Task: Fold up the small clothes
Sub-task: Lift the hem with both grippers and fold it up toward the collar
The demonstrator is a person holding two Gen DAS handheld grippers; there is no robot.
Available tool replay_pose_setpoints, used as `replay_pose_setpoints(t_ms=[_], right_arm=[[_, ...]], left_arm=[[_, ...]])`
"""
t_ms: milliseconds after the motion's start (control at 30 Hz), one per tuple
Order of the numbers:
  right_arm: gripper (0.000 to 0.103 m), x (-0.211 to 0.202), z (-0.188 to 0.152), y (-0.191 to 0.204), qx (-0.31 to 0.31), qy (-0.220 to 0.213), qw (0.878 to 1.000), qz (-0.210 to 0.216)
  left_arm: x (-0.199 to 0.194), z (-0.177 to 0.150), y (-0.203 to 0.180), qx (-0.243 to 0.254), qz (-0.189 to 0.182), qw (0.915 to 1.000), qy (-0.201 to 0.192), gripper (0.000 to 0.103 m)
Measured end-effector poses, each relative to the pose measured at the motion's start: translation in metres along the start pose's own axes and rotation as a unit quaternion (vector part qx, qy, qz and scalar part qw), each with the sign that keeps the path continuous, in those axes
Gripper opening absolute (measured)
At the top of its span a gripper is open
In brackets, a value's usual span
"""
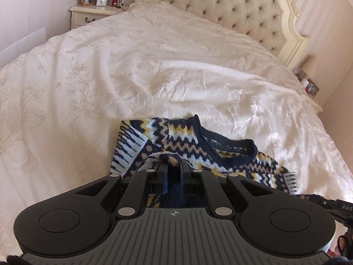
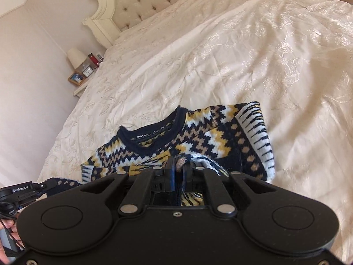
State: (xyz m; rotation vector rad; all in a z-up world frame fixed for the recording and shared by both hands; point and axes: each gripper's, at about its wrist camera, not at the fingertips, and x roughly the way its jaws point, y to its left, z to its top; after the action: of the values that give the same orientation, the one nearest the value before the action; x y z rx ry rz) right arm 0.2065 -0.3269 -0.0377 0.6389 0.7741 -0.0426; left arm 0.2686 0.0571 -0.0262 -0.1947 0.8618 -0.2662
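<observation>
A small knitted sweater (image 1: 176, 137) in navy, white, yellow and tan zigzags lies on the cream bedspread (image 1: 132, 66), its navy collar (image 1: 229, 143) open upward. My left gripper (image 1: 173, 161) is shut on a bunched fold of the sweater near its left sleeve. In the right wrist view the same sweater (image 2: 198, 132) spreads ahead, and my right gripper (image 2: 179, 164) is shut on a pinch of its knit near the right sleeve (image 2: 258, 137). The other gripper (image 2: 24, 190) shows at the left edge.
A tufted cream headboard (image 1: 231, 6) stands at the far end of the bed. A nightstand (image 1: 92, 13) holds a lamp, photo frame, clock and red bottle. A second nightstand (image 1: 308, 84) sits at the right. A hand (image 2: 8, 231) holds the other gripper's handle.
</observation>
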Motion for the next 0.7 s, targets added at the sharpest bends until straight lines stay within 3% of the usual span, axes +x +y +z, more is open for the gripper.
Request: replay_pose_setpoints(t_ms=[333,433,500,533,600,633,667,700], right_arm=[[0.013,0.085,0.028,-0.017,0.031,0.045,0.997,-0.063],[0.016,0.101,0.032,-0.022,0.042,0.062,0.994,-0.077],[0.021,0.109,0.034,-0.024,0.049,0.069,0.993,-0.086],[0.027,0.11,0.035,-0.025,0.053,0.069,0.992,-0.087],[0.049,0.11,0.036,-0.026,0.061,0.062,0.992,-0.087],[0.068,0.108,0.037,-0.027,0.066,0.048,0.993,-0.09],[0.078,0.104,0.038,-0.027,0.071,0.034,0.993,-0.089],[0.077,0.101,0.04,-0.028,0.075,0.023,0.993,-0.09]], left_arm=[[0.092,0.021,0.013,0.006,0.03,0.9971,0.069,0.01],[0.11,0.025,0.023,-0.014,0.037,0.9955,0.086,0.016],[0.115,0.028,0.028,-0.025,0.041,0.9951,0.087,0.026],[0.118,0.031,0.028,-0.025,0.044,0.9949,0.087,0.027],[0.118,0.037,0.028,-0.015,0.053,0.9954,0.078,0.032],[0.118,0.04,0.027,-0.006,0.059,0.9958,0.069,0.035],[0.117,0.043,0.027,0.004,0.063,0.9962,0.06,0.039],[0.117,0.047,0.027,0.013,0.065,0.9962,0.056,0.041]])
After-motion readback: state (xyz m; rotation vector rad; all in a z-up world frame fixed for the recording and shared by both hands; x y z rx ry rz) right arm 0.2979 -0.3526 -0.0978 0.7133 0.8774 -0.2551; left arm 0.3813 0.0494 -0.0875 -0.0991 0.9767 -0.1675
